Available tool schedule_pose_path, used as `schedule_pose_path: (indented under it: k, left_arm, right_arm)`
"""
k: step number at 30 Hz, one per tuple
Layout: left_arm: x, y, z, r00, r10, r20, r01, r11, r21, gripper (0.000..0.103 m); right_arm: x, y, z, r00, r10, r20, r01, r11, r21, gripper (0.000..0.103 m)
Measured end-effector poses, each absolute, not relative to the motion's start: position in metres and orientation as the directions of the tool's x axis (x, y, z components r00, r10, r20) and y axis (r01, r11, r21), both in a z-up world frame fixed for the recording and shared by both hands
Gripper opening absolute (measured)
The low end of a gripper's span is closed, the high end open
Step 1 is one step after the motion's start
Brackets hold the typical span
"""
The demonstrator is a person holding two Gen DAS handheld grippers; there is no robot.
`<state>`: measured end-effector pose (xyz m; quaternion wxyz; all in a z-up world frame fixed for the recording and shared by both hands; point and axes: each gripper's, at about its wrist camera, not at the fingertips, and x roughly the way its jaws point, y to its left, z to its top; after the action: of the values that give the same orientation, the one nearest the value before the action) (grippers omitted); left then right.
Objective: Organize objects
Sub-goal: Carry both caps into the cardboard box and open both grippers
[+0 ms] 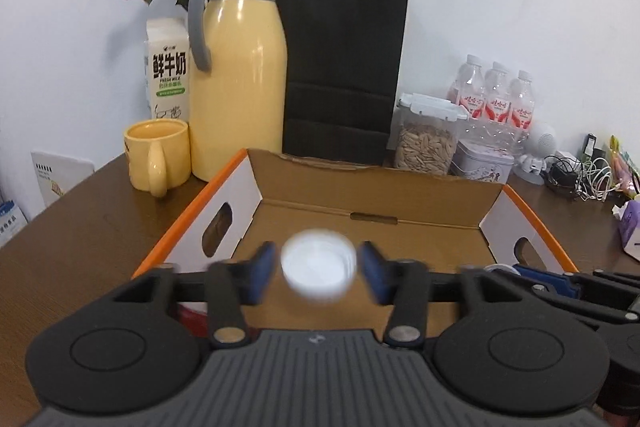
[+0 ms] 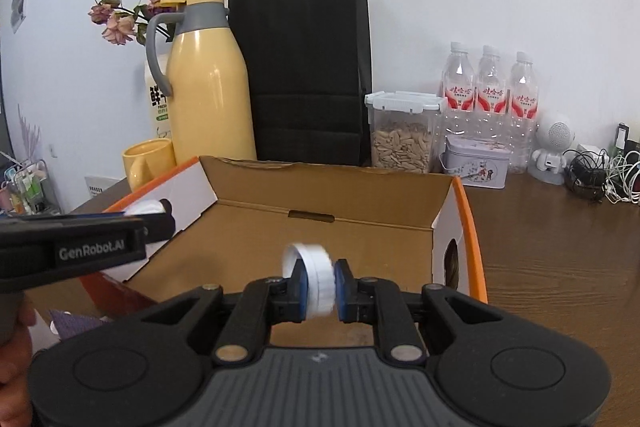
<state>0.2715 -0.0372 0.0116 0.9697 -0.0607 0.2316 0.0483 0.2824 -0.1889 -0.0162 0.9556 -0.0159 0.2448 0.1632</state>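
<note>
Above the box's (image 1: 360, 203) near rim, the left gripper (image 1: 319, 273) stands released, a white cap (image 1: 319, 271) loose between its pads; bare cardboard floor lies toward 12 o'clock. Only the right view shows the right gripper (image 2: 320, 285) clenched on another cap (image 2: 318, 283).

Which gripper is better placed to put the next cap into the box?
Probably the right gripper: it pinches a white cap above the box. The left gripper is open, its cap loose.

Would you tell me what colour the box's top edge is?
Orange, along the cardboard box rim; clearest in the right wrist view.
</note>
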Motion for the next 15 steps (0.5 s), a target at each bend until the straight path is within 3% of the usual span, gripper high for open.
schedule_pose_path:
  k: [1,2,3,4,5,8,15]
  left_arm:
    - [0.269,-0.036,0.011,0.893,0.076,-0.443,-0.131,0.987,-0.096,0.088]
    - [0.267,-0.036,0.012,0.899,0.088,-0.429,-0.143,0.985,-0.097,0.103]
    - [0.265,-0.036,0.013,0.906,0.097,-0.413,-0.150,0.984,-0.098,0.103]
    - [0.263,-0.035,0.014,0.910,0.099,-0.403,-0.151,0.984,-0.099,0.103]
    - [0.261,-0.036,0.015,0.912,0.093,-0.400,-0.145,0.984,-0.102,0.103]
    - [0.261,-0.038,0.016,0.912,0.093,-0.399,-0.141,0.986,-0.092,0.103]
    - [0.256,-0.039,0.023,0.920,0.098,-0.379,-0.143,0.985,-0.093,0.103]
  right_arm:
    - [0.280,-0.188,-0.016,0.831,0.294,-0.473,-0.313,0.949,0.041,0.024]
    - [0.279,-0.188,-0.017,0.834,0.286,-0.473,-0.307,0.951,0.034,0.047]
    - [0.277,-0.187,-0.017,0.839,0.275,-0.469,-0.298,0.954,0.027,0.062]
    - [0.274,-0.187,-0.017,0.847,0.264,-0.461,-0.289,0.957,0.018,0.085]
    - [0.272,-0.186,-0.016,0.854,0.257,-0.452,-0.283,0.959,0.011,0.094]
    - [0.269,-0.187,-0.013,0.864,0.248,-0.438,-0.273,0.962,0.006,0.103]
    - [0.264,-0.191,-0.006,0.878,0.239,-0.415,-0.259,0.966,0.006,0.103]
